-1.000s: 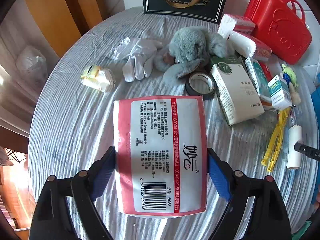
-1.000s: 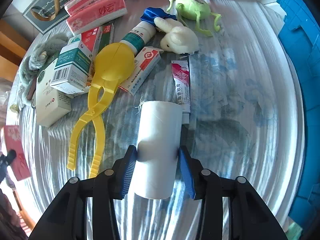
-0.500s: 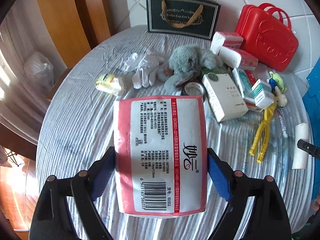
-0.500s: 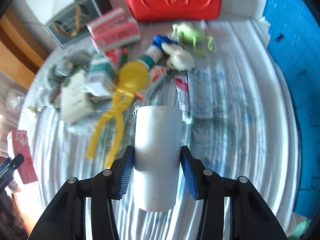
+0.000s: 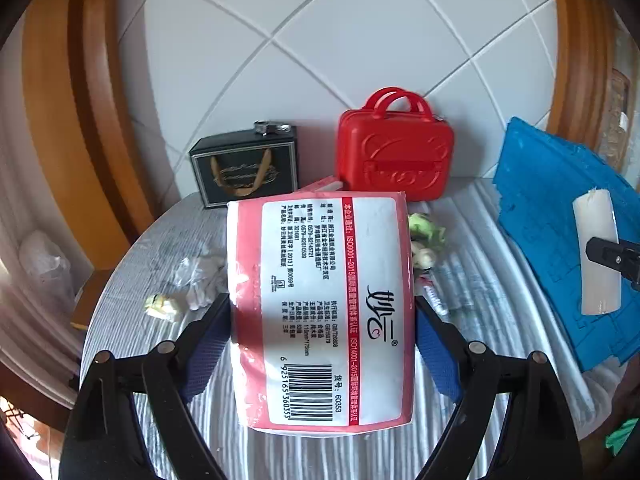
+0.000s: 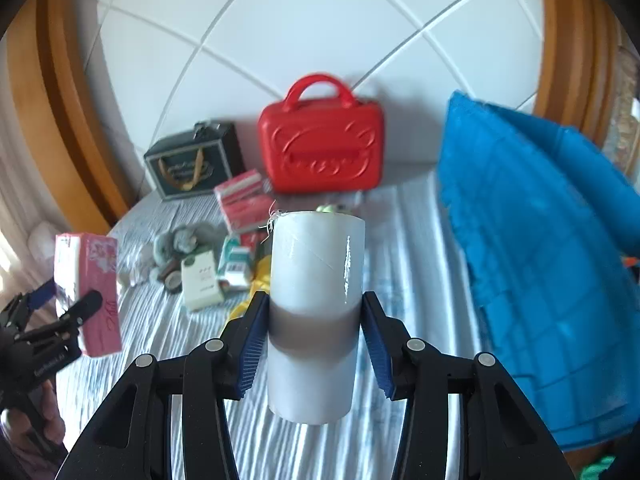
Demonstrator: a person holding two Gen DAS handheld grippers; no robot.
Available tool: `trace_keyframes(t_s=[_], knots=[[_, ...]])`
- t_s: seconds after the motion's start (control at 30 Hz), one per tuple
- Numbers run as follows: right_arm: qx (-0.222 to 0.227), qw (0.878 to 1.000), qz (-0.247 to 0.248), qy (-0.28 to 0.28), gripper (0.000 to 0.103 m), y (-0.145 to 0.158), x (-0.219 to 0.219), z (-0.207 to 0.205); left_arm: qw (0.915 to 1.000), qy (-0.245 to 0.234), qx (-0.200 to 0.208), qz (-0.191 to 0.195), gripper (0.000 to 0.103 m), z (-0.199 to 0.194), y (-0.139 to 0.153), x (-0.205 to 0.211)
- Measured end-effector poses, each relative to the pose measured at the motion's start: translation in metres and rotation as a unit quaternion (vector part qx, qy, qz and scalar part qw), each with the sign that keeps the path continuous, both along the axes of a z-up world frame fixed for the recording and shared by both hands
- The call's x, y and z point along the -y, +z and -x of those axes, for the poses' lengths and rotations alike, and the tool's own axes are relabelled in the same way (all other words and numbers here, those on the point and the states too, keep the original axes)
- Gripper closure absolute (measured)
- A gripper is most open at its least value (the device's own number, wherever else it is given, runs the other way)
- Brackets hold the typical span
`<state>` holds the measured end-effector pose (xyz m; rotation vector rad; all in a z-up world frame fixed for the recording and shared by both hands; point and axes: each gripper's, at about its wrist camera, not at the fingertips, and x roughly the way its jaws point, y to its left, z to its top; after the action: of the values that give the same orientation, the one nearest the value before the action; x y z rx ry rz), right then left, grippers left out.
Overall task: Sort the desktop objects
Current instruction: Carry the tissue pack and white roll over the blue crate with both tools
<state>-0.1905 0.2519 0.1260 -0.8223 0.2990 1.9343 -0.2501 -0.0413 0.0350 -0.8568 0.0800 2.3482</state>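
Observation:
My left gripper (image 5: 322, 320) is shut on a pink and white tissue pack (image 5: 320, 308), held well above the table with its barcode side toward the camera. The right wrist view shows that same pack (image 6: 90, 292) at the far left, in the left gripper (image 6: 60, 312). My right gripper (image 6: 314, 320) is shut on a white cardboard roll (image 6: 316, 312), blue pads pressing its sides. The roll (image 5: 596, 252) also appears at the right edge of the left wrist view, in front of blue cloth.
A red case (image 6: 322, 152) and a black gift bag (image 6: 192, 164) stand at the back by the tiled wall. Medicine boxes (image 6: 200, 280), tissue packs (image 6: 240, 200), a grey plush (image 6: 180, 244) and tape lie on the striped table (image 6: 168, 332). A blue quilt (image 6: 540, 248) hangs at the right.
Both grippers have risen well above the table and tilted up, each keeping its load. The wall, red case and gift bag now fill the views instead of the tabletop.

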Motion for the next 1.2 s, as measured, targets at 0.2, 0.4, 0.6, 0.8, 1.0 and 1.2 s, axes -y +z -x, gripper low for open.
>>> trace_keyframes(t_s=[0.2, 0.4, 0.6, 0.8, 1.0, 1.2], knots=[[-0.013, 0.998, -0.056, -0.020, 0.057, 0.056, 0.015, -0.049, 0.9974, -0.060, -0.030, -0.027, 0.016, -0.051, 0.043, -0.057], [-0.024, 0.993, -0.110, -0.025, 0.057, 0.106, 0.021, -0.111, 0.9921, -0.105, -0.054, -0.043, 0.016, -0.107, 0.076, -0.129], [-0.023, 0.988, -0.148, -0.020, 0.057, 0.162, -0.018, -0.188, 0.9871, -0.130, -0.068, -0.065, 0.016, -0.161, 0.131, -0.228], [0.004, 0.985, -0.168, -0.025, 0.057, 0.229, -0.116, -0.270, 0.9851, -0.143, -0.059, -0.074, 0.016, -0.190, 0.211, -0.356], [0.033, 0.996, -0.075, -0.036, 0.057, 0.229, -0.259, -0.309, 0.9908, -0.134, 0.016, 0.015, 0.016, -0.175, 0.219, -0.511], [0.037, 0.996, 0.070, -0.041, 0.057, 0.150, -0.372, -0.325, 0.9756, -0.133, 0.096, 0.146, 0.016, -0.160, 0.137, -0.618]])
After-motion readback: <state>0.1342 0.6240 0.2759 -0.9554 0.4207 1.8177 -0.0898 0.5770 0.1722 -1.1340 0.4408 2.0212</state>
